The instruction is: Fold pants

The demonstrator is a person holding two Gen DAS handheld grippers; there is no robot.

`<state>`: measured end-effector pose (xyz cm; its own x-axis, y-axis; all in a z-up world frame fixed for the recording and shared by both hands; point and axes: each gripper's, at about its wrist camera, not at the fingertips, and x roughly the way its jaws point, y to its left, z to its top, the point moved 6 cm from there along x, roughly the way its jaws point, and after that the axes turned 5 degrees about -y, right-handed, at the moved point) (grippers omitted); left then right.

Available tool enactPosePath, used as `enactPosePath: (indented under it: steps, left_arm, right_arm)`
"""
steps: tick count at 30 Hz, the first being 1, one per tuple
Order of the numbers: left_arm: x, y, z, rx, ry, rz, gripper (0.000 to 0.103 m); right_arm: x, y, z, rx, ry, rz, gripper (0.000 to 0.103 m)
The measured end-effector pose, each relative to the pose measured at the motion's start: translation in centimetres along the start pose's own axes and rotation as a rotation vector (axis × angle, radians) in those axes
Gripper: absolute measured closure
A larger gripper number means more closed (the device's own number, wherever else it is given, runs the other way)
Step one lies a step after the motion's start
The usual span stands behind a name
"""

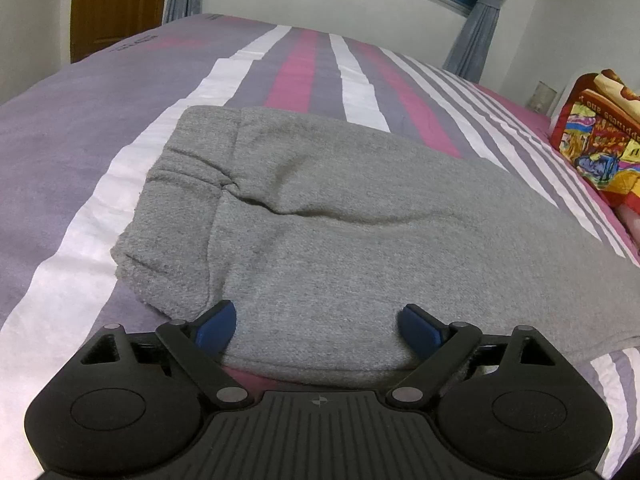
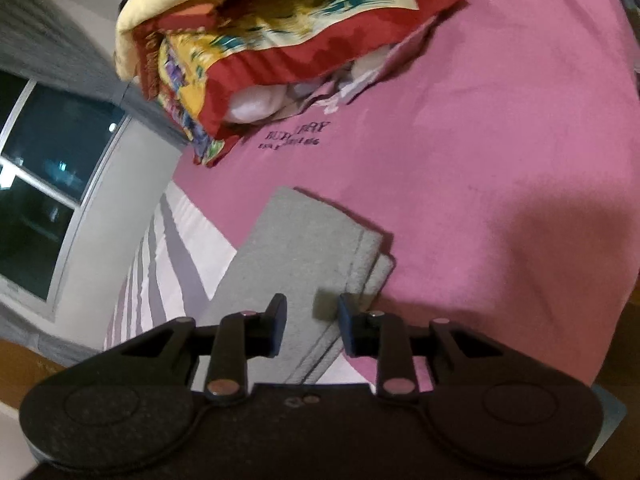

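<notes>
Bed (image 1: 80,168): left claw (image 1: 316,326) wide over pants (image 1: 360,220)

Pants (image 1: 360,220) cut off at right

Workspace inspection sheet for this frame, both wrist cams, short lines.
Surface: bed with striped bedspread, purple, white and pink; pink area under the right tool.
Job's things: grey pants lying folded on the bedspread, leg ends stacked.
Clutter: colourful folded blanket near the bed's edge.
Grippers: left tool open over the pants' near edge; right tool open, narrow gap, over the leg ends, no grip seen.
Cables: nothing seen.
Surroundings: window, grey curtains, wooden door.
</notes>
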<state>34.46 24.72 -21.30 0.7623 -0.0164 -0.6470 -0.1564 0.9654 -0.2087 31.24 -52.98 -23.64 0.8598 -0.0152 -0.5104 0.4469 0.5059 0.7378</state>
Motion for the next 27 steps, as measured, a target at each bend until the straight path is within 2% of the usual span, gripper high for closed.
enactPosePath:
  steps: [7, 9, 12, 14, 16, 18, 21, 27]
  left_arm:
    - [0.0, -0.1, 0.0, 0.000, -0.003, -0.001, 0.014]
    - [0.0, -0.1, 0.0, 0.002, -0.002, -0.002, 0.014]
    - [0.0, 0.0, 0.0, 0.002, -0.003, -0.002, 0.014]
    - [0.0, 0.0, -0.1, 0.001, -0.004, -0.001, 0.013]
    - [0.0, -0.1, -0.1, 0.003, -0.004, -0.001, 0.013]
    - [0.1, -0.1, -0.1, 0.003, -0.003, 0.000, 0.012]
    - [0.1, -0.1, -0.1, 0.005, -0.002, 0.000, 0.012]
    - [0.1, -0.2, -0.2, 0.002, -0.010, 0.004, 0.011]
  right_arm:
    - [-0.8, -0.6, -0.4, 0.025, -0.017, -0.003, 0.069]
    - [-0.4, -0.8, -0.3, 0.026, -0.014, -0.007, 0.072]
    - [-1.0, -0.4, 0.2, 0.012, -0.064, -0.003, 0.072]
    - [-0.6, -0.3, 0.2, 0.005, -0.051, 0.003, 0.072]
    - [0.1, -0.3, 0.3, -0.011, -0.032, -0.011, 0.077]
    - [0.4, 0.3, 0.6, -0.024, -0.025, 0.013, 0.087]
    - [0.6, 1.2, 0.9, -0.074, -0.009, 0.003, 0.092]
    - [-0.1, 0.8, 0.8, -0.079, -0.015, -0.006, 0.088]
